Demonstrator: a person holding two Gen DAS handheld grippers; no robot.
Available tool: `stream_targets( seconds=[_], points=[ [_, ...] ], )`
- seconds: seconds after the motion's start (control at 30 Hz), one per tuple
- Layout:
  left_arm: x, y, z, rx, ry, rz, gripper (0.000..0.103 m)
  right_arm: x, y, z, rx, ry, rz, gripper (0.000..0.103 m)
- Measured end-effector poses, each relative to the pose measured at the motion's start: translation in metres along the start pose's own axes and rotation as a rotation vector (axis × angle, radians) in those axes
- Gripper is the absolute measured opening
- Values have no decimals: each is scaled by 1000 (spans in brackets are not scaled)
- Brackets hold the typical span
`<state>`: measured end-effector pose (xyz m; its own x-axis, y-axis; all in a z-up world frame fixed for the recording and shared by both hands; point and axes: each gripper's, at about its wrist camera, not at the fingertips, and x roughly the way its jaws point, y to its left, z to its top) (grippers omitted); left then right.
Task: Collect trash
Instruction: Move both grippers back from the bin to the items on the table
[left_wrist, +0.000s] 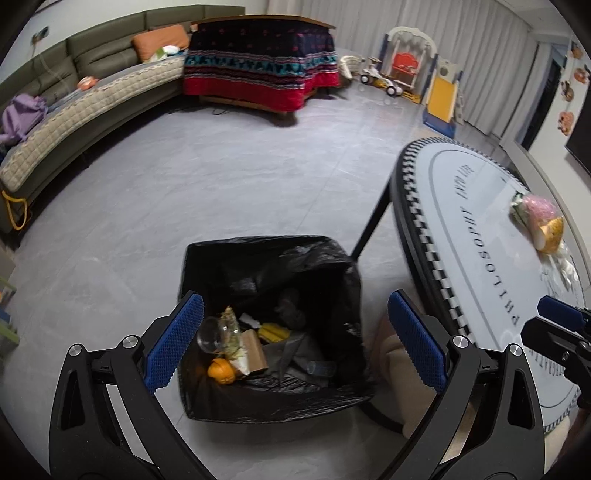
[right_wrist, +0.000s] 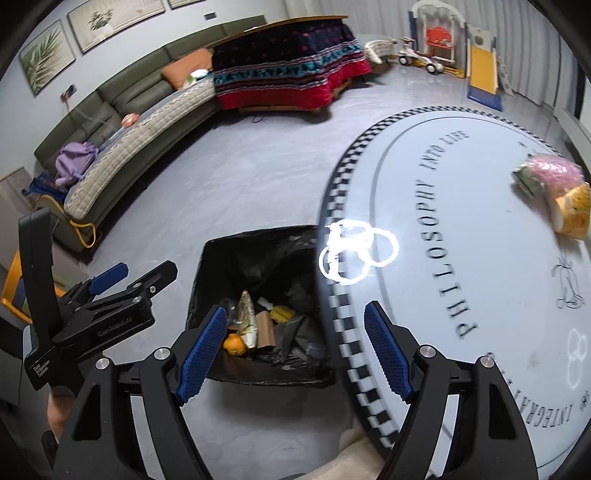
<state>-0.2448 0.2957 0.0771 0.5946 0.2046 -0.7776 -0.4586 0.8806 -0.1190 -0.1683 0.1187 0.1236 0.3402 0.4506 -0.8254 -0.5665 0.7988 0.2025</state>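
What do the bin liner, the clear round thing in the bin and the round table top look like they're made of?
Bin liner: thin black plastic film, glossy, crinkled into folds. Clear round thing: transparent with bright highlights, probably thin plastic, though glass cannot be ruled out. Round table top: smooth, hard pale surface with printed lettering; it mirrors ceiling lights, so glossy, perhaps glass or laminate.

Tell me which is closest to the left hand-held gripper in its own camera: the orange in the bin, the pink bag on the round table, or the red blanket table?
From the left hand-held gripper:
1. Orange, in the bin just below, left side.
2. Pink bag, on the round table, right.
3. Red blanket table, across the room, top.
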Motion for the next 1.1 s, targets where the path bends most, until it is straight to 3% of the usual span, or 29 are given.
stream_targets(
  seconds=[0.4,1.1],
  points=[
    [8,-129,28,187,-6,-120,97,-38,-110,8,147,-54,-112,78],
    [48,-315,33,457,58,-295,97,-78,-293,-7,408,-79,-284,78]
  ],
)
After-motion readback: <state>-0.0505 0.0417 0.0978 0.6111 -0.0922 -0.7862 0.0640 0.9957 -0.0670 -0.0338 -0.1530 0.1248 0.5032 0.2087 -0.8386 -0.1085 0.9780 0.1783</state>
